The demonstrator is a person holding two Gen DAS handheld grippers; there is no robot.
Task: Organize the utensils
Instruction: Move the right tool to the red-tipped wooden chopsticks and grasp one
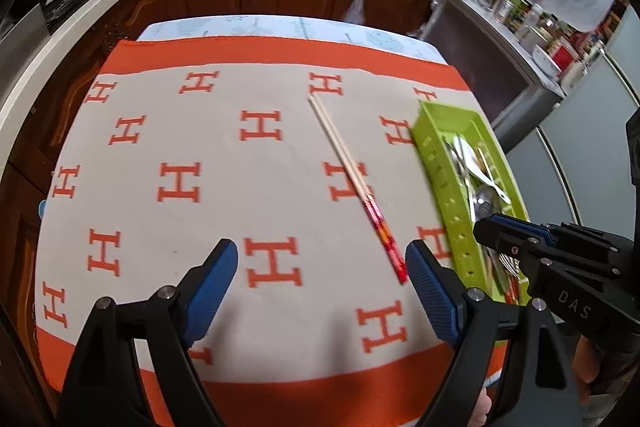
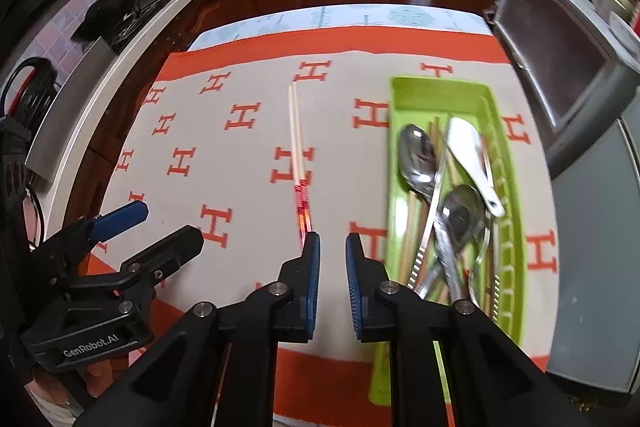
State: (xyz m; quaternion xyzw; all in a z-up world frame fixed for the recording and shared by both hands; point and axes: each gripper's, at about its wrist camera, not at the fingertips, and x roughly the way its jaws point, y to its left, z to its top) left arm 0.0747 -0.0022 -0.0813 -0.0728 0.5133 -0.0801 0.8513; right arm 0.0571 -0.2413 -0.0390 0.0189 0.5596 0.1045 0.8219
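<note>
- The left gripper (image 1: 322, 269) hangs over the table with its blue-padded fingers (image 1: 212, 283) spread wide and nothing between them but cloth (image 1: 224, 155).
- A pair of chopsticks (image 1: 352, 179) lies flat on that cloth, the two sticks side by side and touching. Their red patterned ends stop just beside the inner face of the left gripper's right-hand finger; the pale tips point away, well beyond the fingertips.
- The right gripper (image 2: 333, 247) is held a little apart, a narrow gap between its pads, gripping nothing.
- From the right wrist view, the red ends of the chopsticks run up to the tip of its left-hand finger (image 2: 312, 267); whether they touch it I cannot tell.
- The green tray (image 2: 404, 95) sits just beyond and to the right of the right gripper's right-hand finger.
- Inside the tray lie two metal spoons (image 2: 418, 163), a white spoon (image 2: 470, 155), more chopsticks and what looks like metal tongs, all piled together lengthwise.
- The near end of the tray is hidden behind the right gripper's finger.
</note>
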